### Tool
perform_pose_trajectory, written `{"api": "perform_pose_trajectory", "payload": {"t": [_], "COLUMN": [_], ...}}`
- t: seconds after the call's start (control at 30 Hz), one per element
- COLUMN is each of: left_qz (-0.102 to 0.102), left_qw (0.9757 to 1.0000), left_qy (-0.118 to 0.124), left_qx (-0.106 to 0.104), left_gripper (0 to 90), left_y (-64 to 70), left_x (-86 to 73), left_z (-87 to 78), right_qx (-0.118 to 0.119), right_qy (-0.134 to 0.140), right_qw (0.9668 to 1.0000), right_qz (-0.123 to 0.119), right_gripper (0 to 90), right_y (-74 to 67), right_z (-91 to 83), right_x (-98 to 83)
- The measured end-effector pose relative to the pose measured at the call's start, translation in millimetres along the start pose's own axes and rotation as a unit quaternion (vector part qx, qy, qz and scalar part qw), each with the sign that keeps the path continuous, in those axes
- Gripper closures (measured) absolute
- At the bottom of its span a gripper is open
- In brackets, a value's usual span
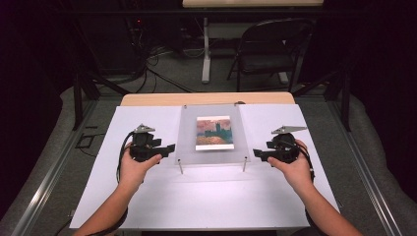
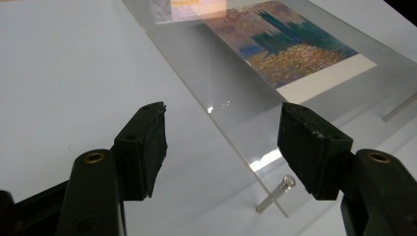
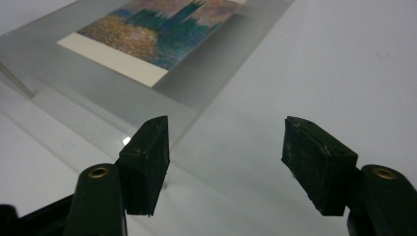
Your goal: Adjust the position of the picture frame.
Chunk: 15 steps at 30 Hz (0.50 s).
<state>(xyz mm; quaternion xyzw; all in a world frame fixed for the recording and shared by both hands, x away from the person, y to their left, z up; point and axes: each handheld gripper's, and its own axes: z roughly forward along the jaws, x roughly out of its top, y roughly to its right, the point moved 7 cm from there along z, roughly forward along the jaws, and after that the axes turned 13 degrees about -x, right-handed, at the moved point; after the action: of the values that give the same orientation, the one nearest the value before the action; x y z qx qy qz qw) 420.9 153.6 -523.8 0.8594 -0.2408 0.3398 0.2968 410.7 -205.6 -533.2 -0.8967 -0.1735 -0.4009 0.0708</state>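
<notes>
clear glossy acrylic sheet [image 1: 212, 133] on shiny metal pins [image 2: 275, 194]; matt, probably paper print [image 1: 213, 132].

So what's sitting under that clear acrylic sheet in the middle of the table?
Under the clear sheet lies a painted print with a white bottom margin, resting on the white board. Metal posts hold the sheet's near corners up. Whatever lies beneath the print is covered.

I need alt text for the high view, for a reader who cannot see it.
Two hands hold the open left gripper and right gripper on either side of a clear acrylic sheet over a painted print, raised on metal pins above a white table.
</notes>
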Motion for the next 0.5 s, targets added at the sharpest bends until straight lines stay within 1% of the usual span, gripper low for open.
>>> {"api": "perform_pose_trajectory", "payload": {"t": [0.07,0.1,0.13,0.17,0.23,0.33,0.37,0.43,0.5], "left_qz": [0.006,0.005,0.006,0.007,0.003,0.000,0.001,0.006,0.002], "left_qw": [1.0000,1.0000,1.0000,0.9999,1.0000,1.0000,1.0000,0.9999,0.9999], "left_qy": [-0.002,-0.001,-0.002,-0.002,0.001,0.006,0.004,0.004,0.005], "left_qx": [0.005,0.006,0.006,0.009,0.009,0.008,0.007,0.011,0.010], "left_gripper": [35.4,35.5,35.5,35.5,35.5,35.5,35.5,35.5,35.6], "left_y": [-1.8,-2.4,-3.6,-4.5,-5.2,-5.8,-5.7,-7.1,-8.5], "left_x": [4.6,6.3,9.0,11.1,14.3,20.7,22.1,26.1,29.6], "left_z": [1.7,2.4,3.3,4.0,5.7,7.6,7.8,8.5,10.2], "right_qx": [0.000,0.001,0.000,-0.001,-0.006,-0.006,-0.006,-0.006,-0.004], "right_qy": [0.001,0.006,0.002,0.006,0.004,0.007,0.008,0.010,0.011], "right_qw": [1.0000,1.0000,1.0000,1.0000,1.0000,0.9999,0.9999,0.9999,0.9999], "right_qz": [0.003,0.003,0.001,0.000,-0.005,-0.007,-0.008,-0.011,-0.011], "right_gripper": [34.0,34.1,34.3,34.6,35.0,35.1,35.0,35.1,35.2], "right_y": [-0.6,-1.2,-1.3,-1.9,-1.6,-3.6,-4.9,-6.4,-8.3], "right_z": [1.8,3.9,4.0,5.8,7.4,10.0,10.5,11.5,13.0], "right_x": [4.1,7.5,8.6,11.7,15.3,21.9,24.5,28.2,32.3]}}
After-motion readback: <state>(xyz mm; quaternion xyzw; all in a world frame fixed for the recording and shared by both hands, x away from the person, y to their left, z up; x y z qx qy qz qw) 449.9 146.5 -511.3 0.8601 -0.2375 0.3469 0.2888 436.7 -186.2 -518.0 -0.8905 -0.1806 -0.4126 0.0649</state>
